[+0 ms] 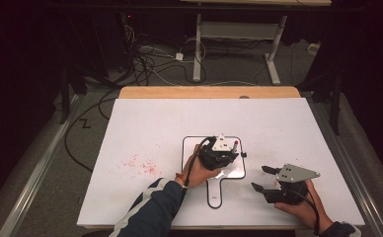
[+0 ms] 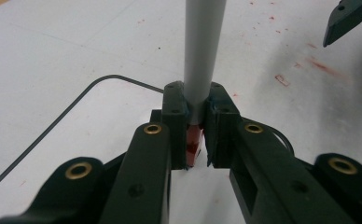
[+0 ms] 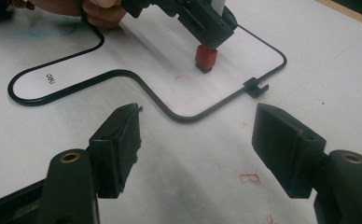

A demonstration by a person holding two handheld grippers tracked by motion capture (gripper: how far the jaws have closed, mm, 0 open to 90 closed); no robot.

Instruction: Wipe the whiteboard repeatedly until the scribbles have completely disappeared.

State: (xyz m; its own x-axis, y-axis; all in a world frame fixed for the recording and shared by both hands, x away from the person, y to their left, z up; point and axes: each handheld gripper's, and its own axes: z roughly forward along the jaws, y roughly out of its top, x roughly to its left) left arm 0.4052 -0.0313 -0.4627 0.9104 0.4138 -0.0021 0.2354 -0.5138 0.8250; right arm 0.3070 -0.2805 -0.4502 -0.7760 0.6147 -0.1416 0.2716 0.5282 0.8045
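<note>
While your left gripper [image 1: 225, 148] pinches the marker [image 2: 202, 51] upright on the whiteboard [image 1: 192, 143], lift it toward twelve o'clock; your right gripper [image 1: 262, 178] idles, spread.

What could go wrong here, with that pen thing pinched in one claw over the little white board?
The left gripper pinches the grey marker low down, near its red end, so the long barrel might tip or slip if pressed sideways. The small whiteboard lies loose while the right gripper waits open beside it, so the board could slide. Red specks already dot the white tabletop; more smearing seems likely.
</note>
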